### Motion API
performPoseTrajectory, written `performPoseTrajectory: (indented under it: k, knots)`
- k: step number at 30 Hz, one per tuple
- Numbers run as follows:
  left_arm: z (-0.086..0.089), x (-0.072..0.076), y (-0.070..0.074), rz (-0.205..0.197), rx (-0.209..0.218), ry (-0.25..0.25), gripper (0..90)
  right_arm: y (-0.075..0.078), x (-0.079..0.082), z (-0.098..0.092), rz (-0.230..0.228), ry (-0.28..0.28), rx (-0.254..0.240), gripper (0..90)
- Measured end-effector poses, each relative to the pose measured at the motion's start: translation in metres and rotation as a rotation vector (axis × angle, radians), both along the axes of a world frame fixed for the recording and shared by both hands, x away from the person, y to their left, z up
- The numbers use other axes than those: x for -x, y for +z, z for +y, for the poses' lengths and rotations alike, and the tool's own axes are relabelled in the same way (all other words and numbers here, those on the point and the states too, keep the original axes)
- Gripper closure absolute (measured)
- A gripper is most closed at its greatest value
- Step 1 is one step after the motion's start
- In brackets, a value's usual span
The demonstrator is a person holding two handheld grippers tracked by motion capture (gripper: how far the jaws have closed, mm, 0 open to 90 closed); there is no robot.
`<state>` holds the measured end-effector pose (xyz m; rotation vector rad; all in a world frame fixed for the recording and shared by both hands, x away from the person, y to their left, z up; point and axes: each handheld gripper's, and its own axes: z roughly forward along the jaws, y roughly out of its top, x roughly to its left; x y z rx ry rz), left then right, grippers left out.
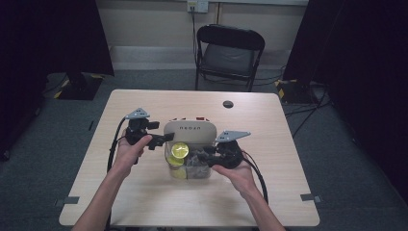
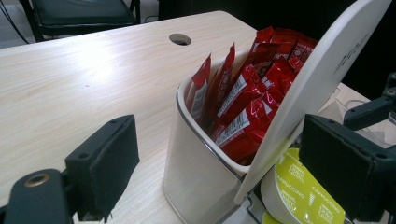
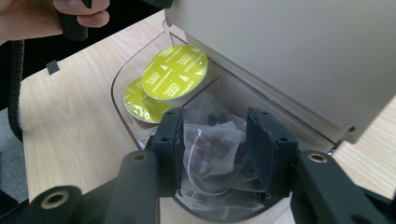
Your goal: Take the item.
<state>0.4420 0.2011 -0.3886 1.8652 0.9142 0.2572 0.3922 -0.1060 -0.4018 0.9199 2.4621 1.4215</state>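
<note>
The worktop (image 1: pixel 144 202) carries an organiser box (image 2: pixel 196 168) whose rear compartment holds red sachets (image 2: pixel 243 100), packed upright; the front part holds clear tea bags (image 3: pixel 212 154) and, beside them, yellow capsules (image 3: pixel 175 73). The lid (image 1: pixel 188 131) stands tilted up, and it looks as if the left tool (image 1: pixel 161 139) props it there so the right one can get into the front compartment. The left tool's jaws are spread wide; the lid's edge lies between them, close to the far jaw, but whether that jaw touches it I cannot tell. The right tool (image 3: pixel 212 151) reaches down into the front compartment, under the raised lid, its jaws apart and straddling the top tea bag, which sits right between the pads without being pinched yet. The capsules lie just beyond that tool's tips, toward the left hand (image 3: pixel 51 16). The next move is probably to close on the bag and lift it out.
</note>
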Motion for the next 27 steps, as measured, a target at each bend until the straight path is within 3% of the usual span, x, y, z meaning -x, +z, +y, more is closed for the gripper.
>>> performPoseTrajectory:
  k: [14, 22, 27]
  knots:
    - [0.0008, -0.0005, -0.0011, 0.011, 0.003, 0.001, 11.8, -0.0095, -0.0022, 0.0064, 0.033, 0.017, 0.044, 62.3]
    - [0.0003, -0.0001, -0.0011, 0.018, 0.004, 0.003, 12.2, -0.0093, -0.0026, 0.0054, 0.036, 0.016, 0.034, 82.9]
    - [0.0003, 0.0, -0.0011, 0.018, 0.004, 0.002, 12.7, -0.01, -0.0036, 0.0039, 0.04, 0.017, 0.017, 86.1]
